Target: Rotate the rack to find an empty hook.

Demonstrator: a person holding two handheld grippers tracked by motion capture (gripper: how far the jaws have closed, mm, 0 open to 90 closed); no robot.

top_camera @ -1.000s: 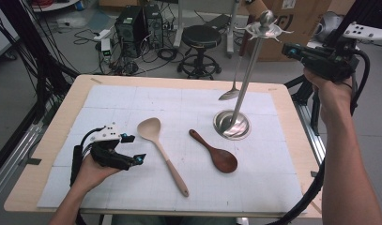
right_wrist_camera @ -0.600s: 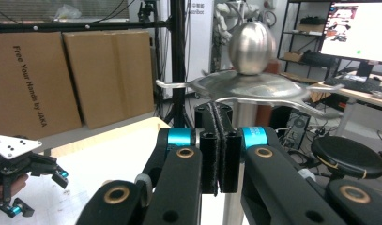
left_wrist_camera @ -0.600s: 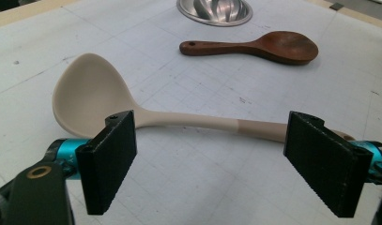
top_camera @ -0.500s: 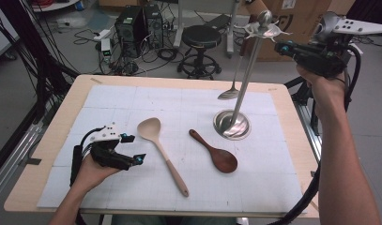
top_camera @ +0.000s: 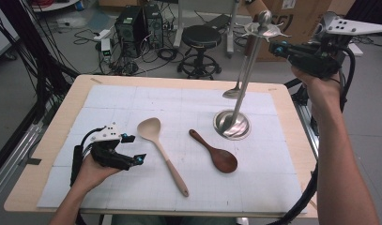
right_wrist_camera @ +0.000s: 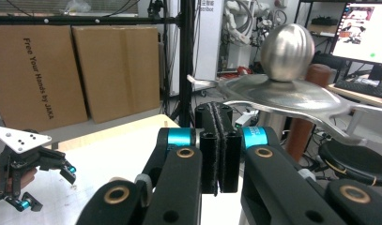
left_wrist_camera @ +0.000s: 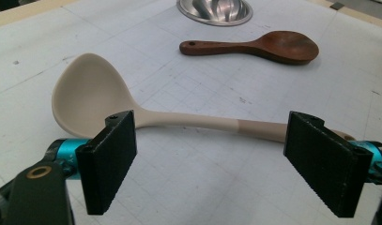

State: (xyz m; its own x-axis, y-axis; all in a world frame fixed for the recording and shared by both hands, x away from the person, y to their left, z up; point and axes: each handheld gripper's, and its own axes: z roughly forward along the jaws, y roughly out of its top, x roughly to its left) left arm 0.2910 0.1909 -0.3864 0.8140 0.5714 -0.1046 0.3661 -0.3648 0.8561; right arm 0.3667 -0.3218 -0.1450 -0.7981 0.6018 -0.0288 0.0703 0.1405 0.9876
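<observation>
The left gripper (top_camera: 133, 149), jaws spread with nothing between them, rests on the mat just left of the beige ladle (top_camera: 160, 151), far left of the steel utensil stand (top_camera: 238, 93). A dark wooden spoon (top_camera: 216, 153) lies between ladle and stand. The right gripper (top_camera: 277, 48), jaws pressed together on nothing, hovers just right of the stand's top.

The cardboard box (right_wrist_camera: 36, 75) reads "Free Your Hands by JAKA" down its side.

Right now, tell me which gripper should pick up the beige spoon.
Left. The left gripper sits open on the mat beside the beige spoon, its jaws facing the handle. The right gripper is shut, raised near the metal stand's top.
</observation>
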